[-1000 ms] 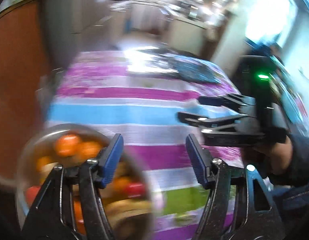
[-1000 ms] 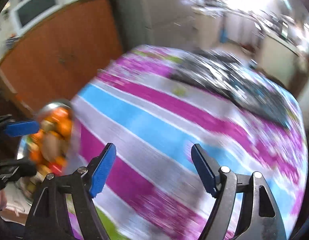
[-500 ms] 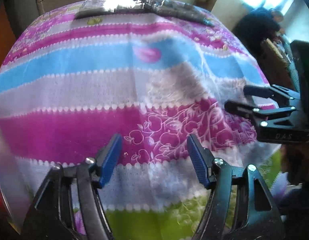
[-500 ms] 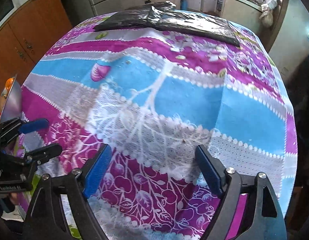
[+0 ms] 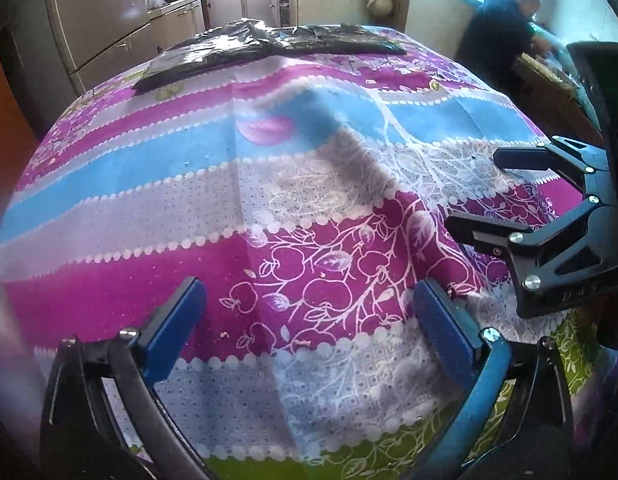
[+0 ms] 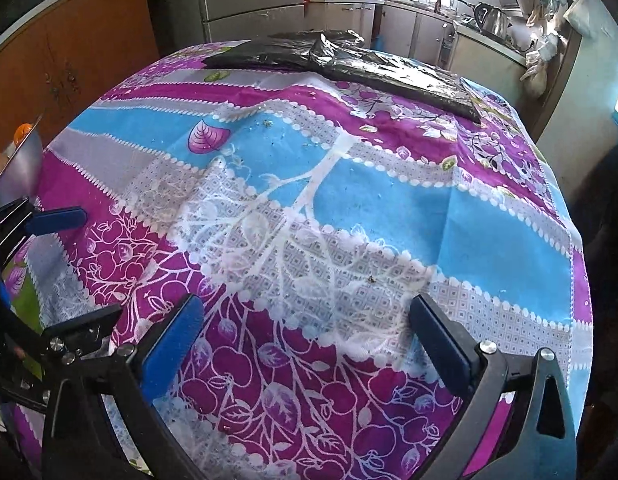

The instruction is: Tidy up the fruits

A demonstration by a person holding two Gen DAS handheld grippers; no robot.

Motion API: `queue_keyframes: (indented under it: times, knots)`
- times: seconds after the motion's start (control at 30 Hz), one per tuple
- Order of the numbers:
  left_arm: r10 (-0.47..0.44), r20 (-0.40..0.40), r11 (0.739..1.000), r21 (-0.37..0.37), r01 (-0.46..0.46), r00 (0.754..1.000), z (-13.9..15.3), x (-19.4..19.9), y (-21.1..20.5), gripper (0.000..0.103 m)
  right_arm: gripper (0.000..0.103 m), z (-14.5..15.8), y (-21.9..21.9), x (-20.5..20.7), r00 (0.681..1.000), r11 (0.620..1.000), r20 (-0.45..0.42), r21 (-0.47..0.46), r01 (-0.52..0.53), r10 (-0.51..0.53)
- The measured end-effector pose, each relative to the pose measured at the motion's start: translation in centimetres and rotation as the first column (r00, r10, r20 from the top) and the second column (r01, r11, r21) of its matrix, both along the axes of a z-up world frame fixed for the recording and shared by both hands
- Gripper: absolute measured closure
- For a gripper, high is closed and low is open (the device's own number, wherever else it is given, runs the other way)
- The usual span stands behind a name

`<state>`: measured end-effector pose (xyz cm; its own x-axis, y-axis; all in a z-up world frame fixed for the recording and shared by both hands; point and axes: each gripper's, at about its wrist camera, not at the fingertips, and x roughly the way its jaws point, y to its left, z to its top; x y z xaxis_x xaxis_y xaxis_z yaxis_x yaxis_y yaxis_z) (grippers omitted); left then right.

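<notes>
Left wrist view: left gripper (image 5: 309,312) held apart, empty, over patterned tablecloth (image 5: 309,184); right gripper (image 6: 305,328) likewise apart, empty, ready for grasp; fruit (image 6: 23,131) glimpsed in metal bowl (image 6: 17,172) at far-left table edge

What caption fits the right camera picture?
Open right gripper hovers over the striped tablecloth, metal fruit bowl at its left edge.

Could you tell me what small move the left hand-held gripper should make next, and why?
Probably swing the left hand-held gripper leftward toward the metal bowl. Both it and the right hand-held gripper are open and empty over bare tablecloth, and the only fruit showing sits in that bowl.
</notes>
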<state>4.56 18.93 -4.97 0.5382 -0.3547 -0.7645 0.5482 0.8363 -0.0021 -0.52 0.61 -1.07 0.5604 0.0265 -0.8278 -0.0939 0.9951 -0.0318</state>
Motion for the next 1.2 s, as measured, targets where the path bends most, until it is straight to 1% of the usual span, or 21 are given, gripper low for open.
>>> queue_keyframes:
  times: [0.07, 1.2]
  knots:
    - [0.008, 0.007, 1.000, -0.006, -0.008, 1.000, -0.16, -0.17, -0.01, 0.000, 0.000, -0.16, 0.08, -0.12, 1.000, 1.000, 0.012, -0.001, 0.008, -0.008]
    - [0.011, 0.007, 1.000, -0.007, -0.011, 1.000, -0.02, -0.16, 0.04, 0.000, 0.000, -0.11, -0.14, 0.19, 1.000, 1.000, 0.012, 0.002, 0.009, -0.009]
